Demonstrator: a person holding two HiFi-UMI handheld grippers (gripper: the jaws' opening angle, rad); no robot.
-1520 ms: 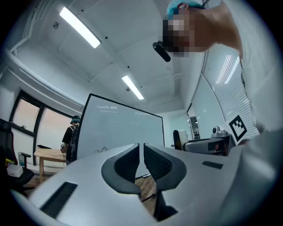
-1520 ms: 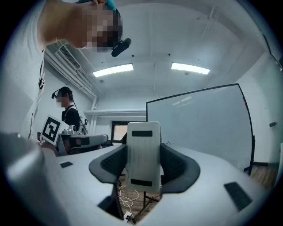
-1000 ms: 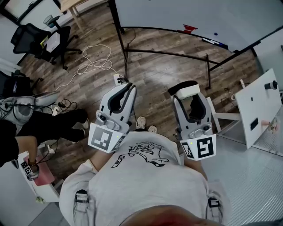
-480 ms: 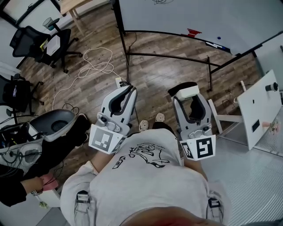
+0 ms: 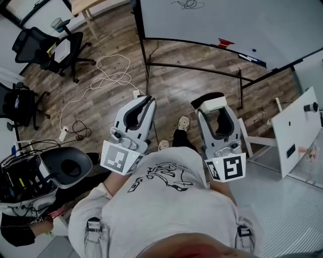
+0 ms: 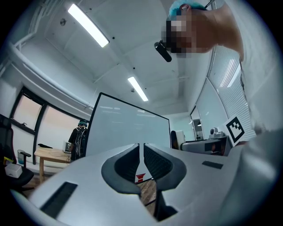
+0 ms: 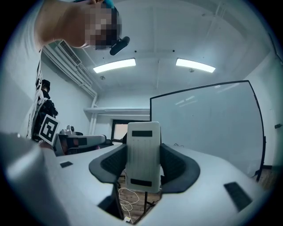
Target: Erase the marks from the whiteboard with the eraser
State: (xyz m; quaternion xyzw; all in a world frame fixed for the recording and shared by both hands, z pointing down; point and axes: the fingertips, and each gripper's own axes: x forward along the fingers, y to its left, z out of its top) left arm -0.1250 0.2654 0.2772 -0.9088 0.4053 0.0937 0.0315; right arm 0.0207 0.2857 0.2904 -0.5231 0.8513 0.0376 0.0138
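Clamping the eraser [image 7: 143, 154] upright in the right gripper [image 7: 143, 165], dark pads pressing on both long sides. Showing in the head view as a white block at that gripper's tip. Holding the left gripper [image 6: 142, 161] on nothing, jaws drawn together to a thin slit.

Carrying both grippers side by side, close to the chest, above the wood floor [image 5: 171, 90]. Standing well apart from the whiteboard [image 5: 227, 20]. Facing its lower edge and tray, with a scribbled mark [image 5: 187, 4] near the top of the head view and a red object [image 5: 225, 43] on the tray.

Looking across open floor between the grippers and the board stand [image 5: 194, 65]. Noting a loose white cable [image 5: 108, 68] and an office chair [image 5: 38, 43] off to the left. Noting a white panel [image 5: 298, 126] at the right edge, near the right gripper.
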